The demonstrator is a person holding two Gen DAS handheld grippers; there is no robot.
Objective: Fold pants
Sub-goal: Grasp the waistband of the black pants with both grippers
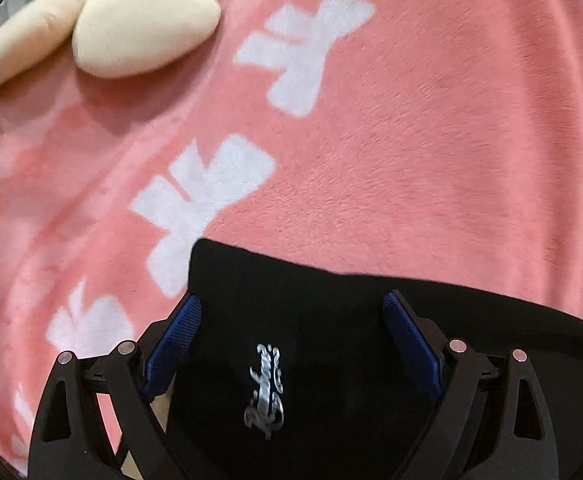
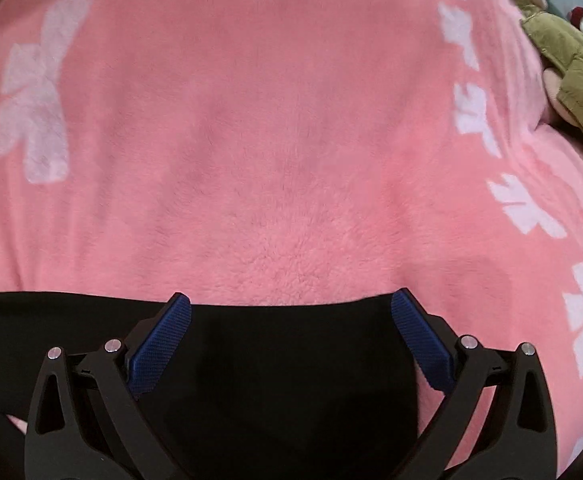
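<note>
Black pants (image 1: 331, 320) lie on a pink fleece blanket (image 1: 411, 140), with a silver script logo (image 1: 265, 390) on the cloth. My left gripper (image 1: 291, 304) is open above the pants' corner, its blue pads (image 1: 171, 344) wide apart and nothing between them. In the right wrist view the pants (image 2: 291, 360) fill the bottom, their straight edge running across. My right gripper (image 2: 291, 300) hangs open over that edge, blue pads (image 2: 419, 336) spread, holding nothing.
A cream plush cushion (image 1: 131, 28) rests at the blanket's far left in the left wrist view. A plush toy in olive clothing (image 2: 571, 64) lies at the far right in the right wrist view. White bow patterns (image 1: 203, 200) mark the blanket (image 2: 271, 140).
</note>
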